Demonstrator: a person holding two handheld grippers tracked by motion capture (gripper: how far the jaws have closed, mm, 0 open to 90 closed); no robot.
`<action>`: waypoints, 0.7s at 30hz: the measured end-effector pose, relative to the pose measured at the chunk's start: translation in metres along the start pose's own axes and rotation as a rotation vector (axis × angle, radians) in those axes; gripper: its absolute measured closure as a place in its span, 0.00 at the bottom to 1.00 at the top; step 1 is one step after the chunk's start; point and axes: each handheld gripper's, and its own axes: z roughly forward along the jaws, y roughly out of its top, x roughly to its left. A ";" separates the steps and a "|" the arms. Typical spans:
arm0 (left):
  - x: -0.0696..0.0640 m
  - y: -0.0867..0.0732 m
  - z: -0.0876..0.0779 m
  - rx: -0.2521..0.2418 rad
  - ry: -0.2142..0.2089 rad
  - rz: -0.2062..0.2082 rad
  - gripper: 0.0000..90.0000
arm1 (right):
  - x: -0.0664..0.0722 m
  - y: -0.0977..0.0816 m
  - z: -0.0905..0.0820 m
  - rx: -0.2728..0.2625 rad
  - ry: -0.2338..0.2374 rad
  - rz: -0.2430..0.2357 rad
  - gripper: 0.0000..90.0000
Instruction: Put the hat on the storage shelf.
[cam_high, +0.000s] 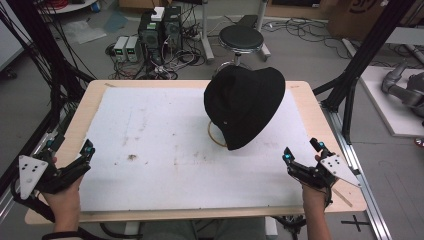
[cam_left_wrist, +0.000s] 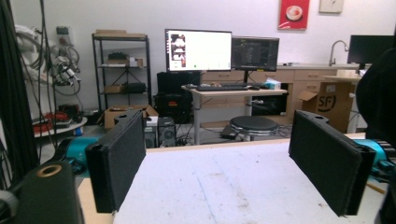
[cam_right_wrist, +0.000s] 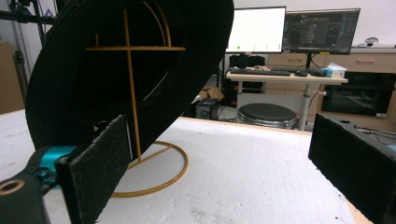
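Black hat (cam_high: 245, 106) hangs on gold wire stand (cam_right_wrist: 154, 175); left gripper (cam_high: 70, 150) and right gripper (cam_high: 301, 151) both spread wide, holding nothing.

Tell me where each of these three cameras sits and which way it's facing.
High view: above the person's side, looking forward and down on the table; both forearms, left gripper and right gripper show.
Left gripper view: rides the left gripper, facing the far desk; its open jaws show.
Right gripper view: rides the right gripper, facing the black hat on its gold stand.
Shared: hat, stool.
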 end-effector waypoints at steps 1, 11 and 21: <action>0.001 -0.002 -0.001 -0.002 0.008 -0.008 0.20 | 0.000 0.000 0.000 -0.002 -0.003 0.000 0.06; 0.000 -0.018 0.004 0.030 -0.008 -0.037 0.20 | 0.000 -0.001 0.002 -0.001 -0.005 -0.004 0.06; 0.001 -0.022 0.006 0.044 -0.006 -0.062 0.20 | -0.002 -0.002 0.000 0.000 -0.011 -0.003 0.06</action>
